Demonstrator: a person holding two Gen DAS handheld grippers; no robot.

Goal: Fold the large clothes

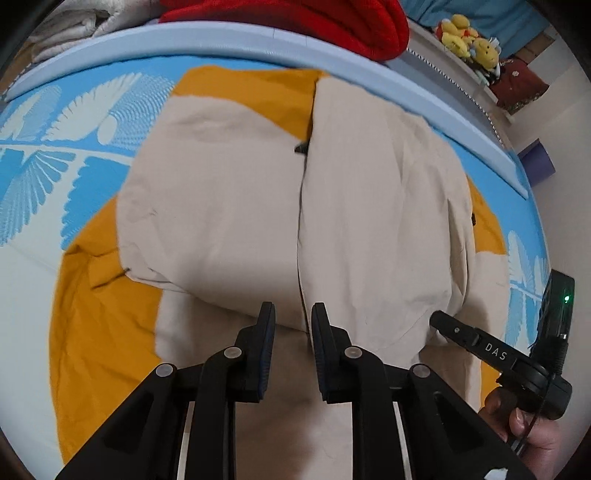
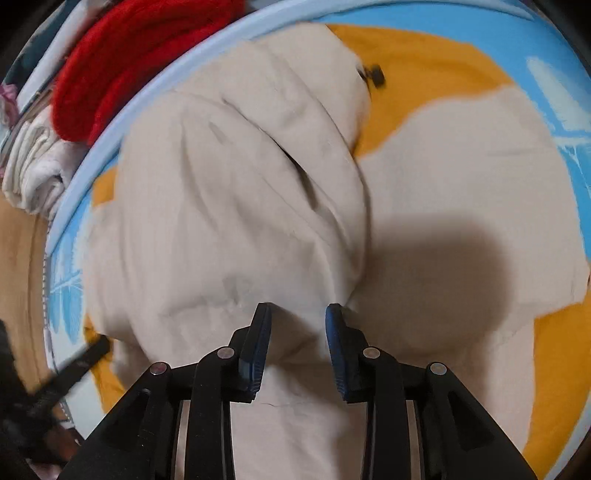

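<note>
Both grippers' jaws gape over the beige-and-orange jacket [image 1: 221, 206], its hem cut off.

Jacket [image 1: 229, 206] hem hidden behind tools; red garment [image 1: 332, 22] cropped at top.
</note>
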